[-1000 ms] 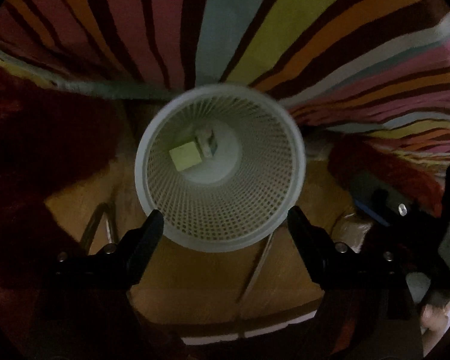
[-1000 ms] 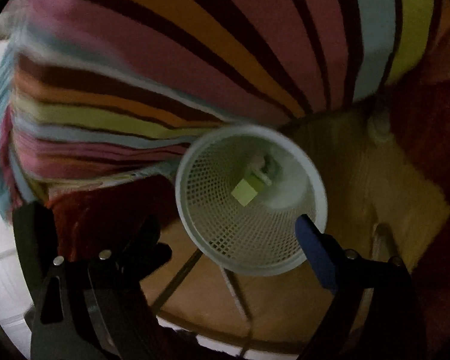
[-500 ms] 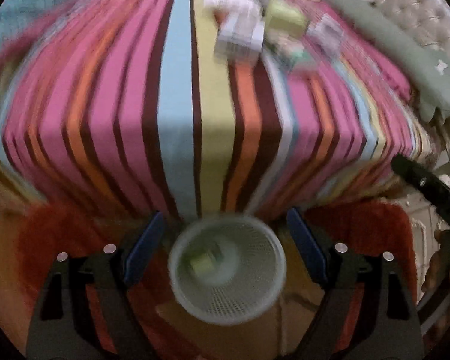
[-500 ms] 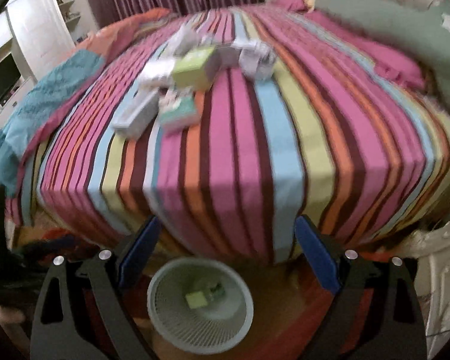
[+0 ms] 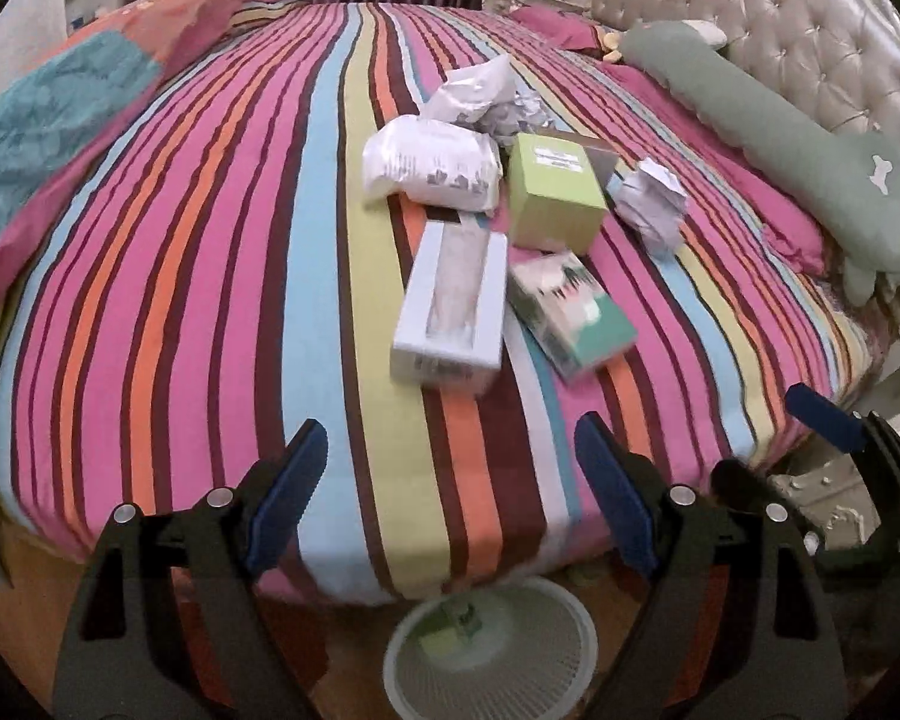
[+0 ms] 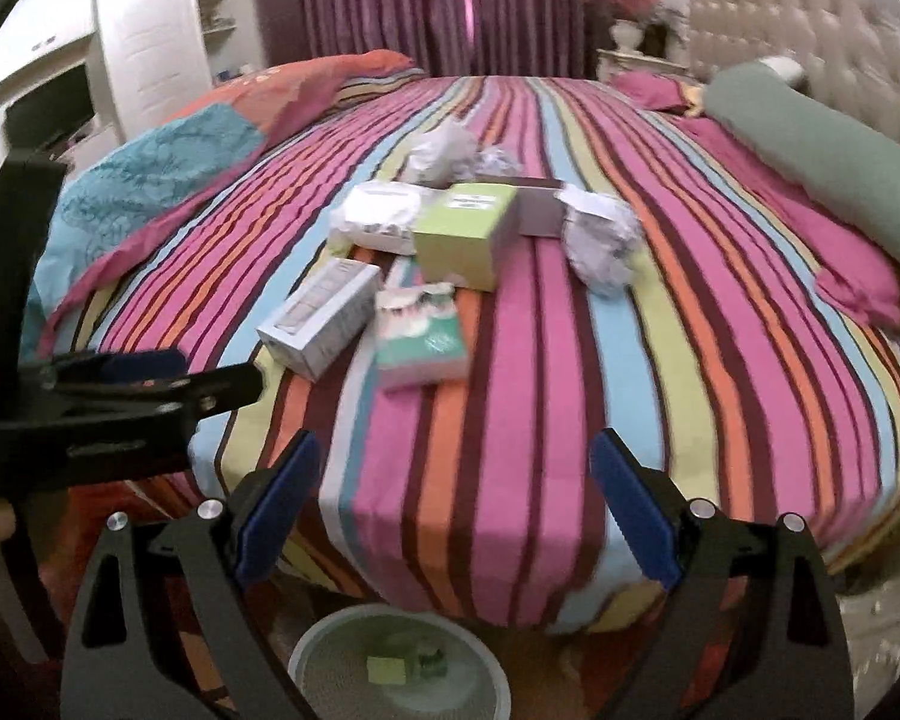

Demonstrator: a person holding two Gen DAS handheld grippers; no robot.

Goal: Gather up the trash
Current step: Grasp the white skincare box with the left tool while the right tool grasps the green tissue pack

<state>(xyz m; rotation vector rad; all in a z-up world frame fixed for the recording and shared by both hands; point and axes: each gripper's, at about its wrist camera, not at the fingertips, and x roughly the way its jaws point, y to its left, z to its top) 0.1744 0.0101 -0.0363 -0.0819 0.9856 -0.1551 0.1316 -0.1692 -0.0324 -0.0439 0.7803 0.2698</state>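
Note:
Trash lies in a pile on the striped bed: a long white box [image 5: 450,306] [image 6: 321,315], a teal and pink pack [image 5: 570,312] [image 6: 420,330], a lime green box [image 5: 555,195] [image 6: 465,234], a white plastic bag [image 5: 429,162] [image 6: 381,219] and crumpled paper [image 5: 651,204] [image 6: 600,243]. A white mesh bin [image 5: 492,651] [image 6: 399,666] stands on the floor at the bed's foot, with a small green piece inside. My left gripper [image 5: 450,462] and right gripper [image 6: 453,480] are open and empty, above the bin, short of the pile.
A long green pillow [image 5: 798,138] lies along the tufted headboard [image 5: 810,30] at right. A folded blue and orange quilt [image 6: 168,168] lies at the bed's left. A white wardrobe [image 6: 138,42] and purple curtains [image 6: 426,6] stand behind. The left gripper body [image 6: 90,408] shows in the right wrist view.
Both grippers have tilted up and back from looking straight down into the bin; the bed top and the trash pile have come into view. Both stay open and empty.

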